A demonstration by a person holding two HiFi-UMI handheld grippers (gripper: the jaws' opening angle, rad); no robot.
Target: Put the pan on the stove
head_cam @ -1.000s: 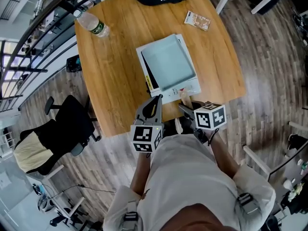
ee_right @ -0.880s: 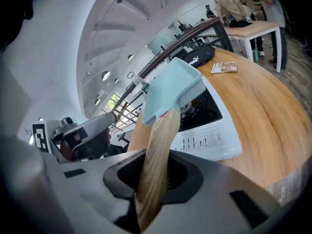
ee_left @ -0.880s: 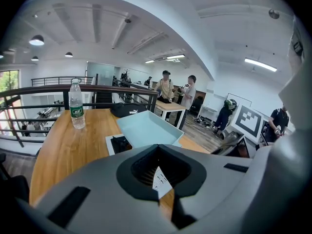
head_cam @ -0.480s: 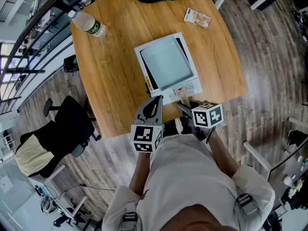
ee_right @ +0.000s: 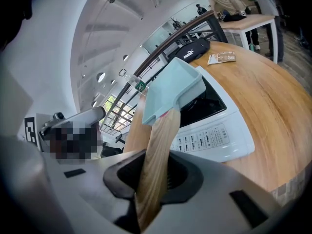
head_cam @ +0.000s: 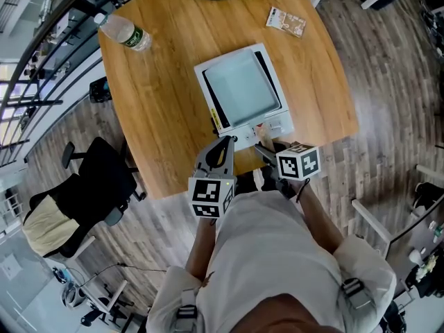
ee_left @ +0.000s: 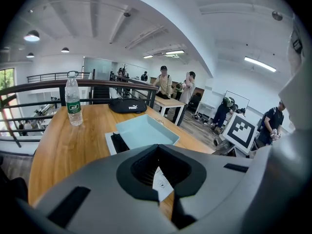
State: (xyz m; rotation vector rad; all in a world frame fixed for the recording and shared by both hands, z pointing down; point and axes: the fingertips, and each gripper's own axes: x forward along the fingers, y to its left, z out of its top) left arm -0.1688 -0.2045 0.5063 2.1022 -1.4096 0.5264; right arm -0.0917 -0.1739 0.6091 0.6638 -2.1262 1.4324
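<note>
Now, right gripper (head_cam: 263,152) at table (head_cam: 159,116) edge, fingers (ee_right: 185,177) clamped on pan (head_cam: 241,87) handle

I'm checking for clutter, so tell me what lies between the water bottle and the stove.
Nothing does: only bare wooden table lies between the bottle and the stove, as the head view shows.

Bare tabletop (head_cam: 159,103) left of stove (head_cam: 276,125); bottle (head_cam: 125,33) at far corner
</note>
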